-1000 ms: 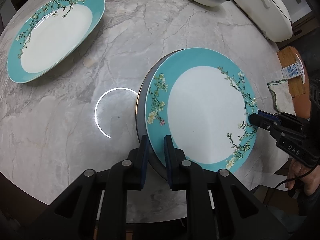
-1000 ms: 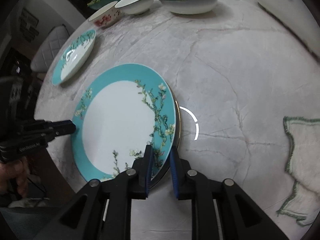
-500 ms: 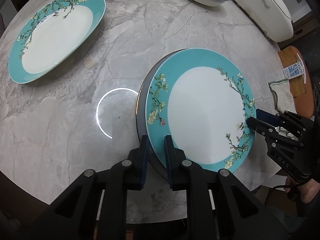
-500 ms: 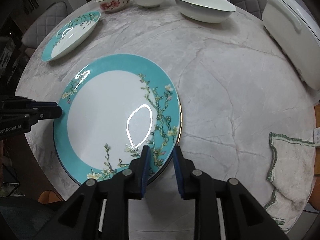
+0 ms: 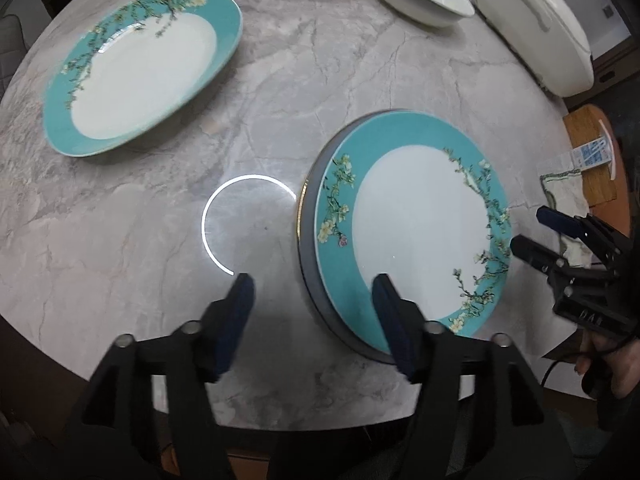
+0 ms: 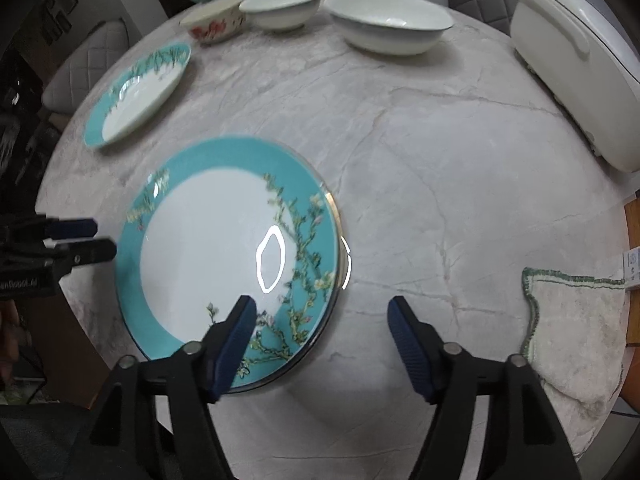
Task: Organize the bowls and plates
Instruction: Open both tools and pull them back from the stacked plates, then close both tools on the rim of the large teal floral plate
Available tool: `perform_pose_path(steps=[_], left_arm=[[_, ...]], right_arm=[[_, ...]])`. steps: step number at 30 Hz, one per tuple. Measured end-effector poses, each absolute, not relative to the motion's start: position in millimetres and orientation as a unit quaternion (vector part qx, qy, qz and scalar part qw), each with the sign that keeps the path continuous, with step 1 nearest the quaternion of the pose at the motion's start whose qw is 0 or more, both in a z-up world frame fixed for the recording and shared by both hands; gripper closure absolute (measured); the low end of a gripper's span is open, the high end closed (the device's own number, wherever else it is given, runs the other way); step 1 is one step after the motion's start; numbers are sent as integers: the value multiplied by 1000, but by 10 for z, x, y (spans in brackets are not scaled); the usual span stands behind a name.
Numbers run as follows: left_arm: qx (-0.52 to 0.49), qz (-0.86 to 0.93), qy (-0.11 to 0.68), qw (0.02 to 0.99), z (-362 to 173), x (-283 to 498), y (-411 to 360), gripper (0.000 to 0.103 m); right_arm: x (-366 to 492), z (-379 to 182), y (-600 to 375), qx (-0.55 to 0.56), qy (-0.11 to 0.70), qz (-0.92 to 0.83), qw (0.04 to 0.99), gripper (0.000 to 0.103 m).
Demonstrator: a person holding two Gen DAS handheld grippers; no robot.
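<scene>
A turquoise-rimmed plate with blossom branches (image 5: 412,232) (image 6: 224,248) lies near the table's front edge on top of another plate, of which only the grey, gold-edged rim shows. My left gripper (image 5: 316,308) (image 6: 92,238) straddles its left rim; the jaws are opening and the pads stand clear of the rim. My right gripper (image 6: 322,320) (image 5: 536,232) straddles the right rim in the same way, jaws opening, pads off the plate. A matching plate (image 5: 140,68) (image 6: 136,92) lies alone at the far left.
Along the back stand a floral bowl (image 6: 214,24), a small white bowl (image 6: 282,6) and a large white bowl (image 6: 390,20). A white lidded pot (image 6: 576,68) sits at the right. A green-edged cloth (image 6: 576,336) lies by the marble table's right edge (image 6: 400,200).
Both grippers were shut on the near plate's rim, one at each side. Both have now opened and let go, and the plate rests on the one beneath.
</scene>
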State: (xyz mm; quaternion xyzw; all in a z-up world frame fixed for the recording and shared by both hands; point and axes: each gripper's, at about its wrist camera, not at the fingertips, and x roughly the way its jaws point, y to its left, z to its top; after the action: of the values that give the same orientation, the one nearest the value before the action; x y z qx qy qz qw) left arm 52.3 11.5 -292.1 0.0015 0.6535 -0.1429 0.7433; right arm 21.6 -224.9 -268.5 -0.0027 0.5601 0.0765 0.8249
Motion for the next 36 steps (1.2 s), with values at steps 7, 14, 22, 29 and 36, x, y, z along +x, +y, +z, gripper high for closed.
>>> perform_pose_path(steps=[7, 14, 22, 29, 36], left_arm=[[-33, -52, 621, 782, -2496, 687, 796, 0], [-12, -5, 554, 832, -2180, 1238, 1632, 0], [-35, -28, 575, 817, -2424, 2238, 2438, 0], [-45, -64, 618, 782, -2913, 2673, 2603, 1], [-29, -94, 631, 770, -3151, 2777, 2513, 28]], right_arm=[[684, -2337, -2549, 137, 535, 140, 821, 0], [1253, -2109, -2048, 165, 505, 195, 824, 0], [2001, -2295, -1239, 220, 517, 223, 797, 0], [2373, -2632, -896, 236, 556, 194, 773, 4], [2542, -2906, -683, 223, 596, 170, 752, 37]])
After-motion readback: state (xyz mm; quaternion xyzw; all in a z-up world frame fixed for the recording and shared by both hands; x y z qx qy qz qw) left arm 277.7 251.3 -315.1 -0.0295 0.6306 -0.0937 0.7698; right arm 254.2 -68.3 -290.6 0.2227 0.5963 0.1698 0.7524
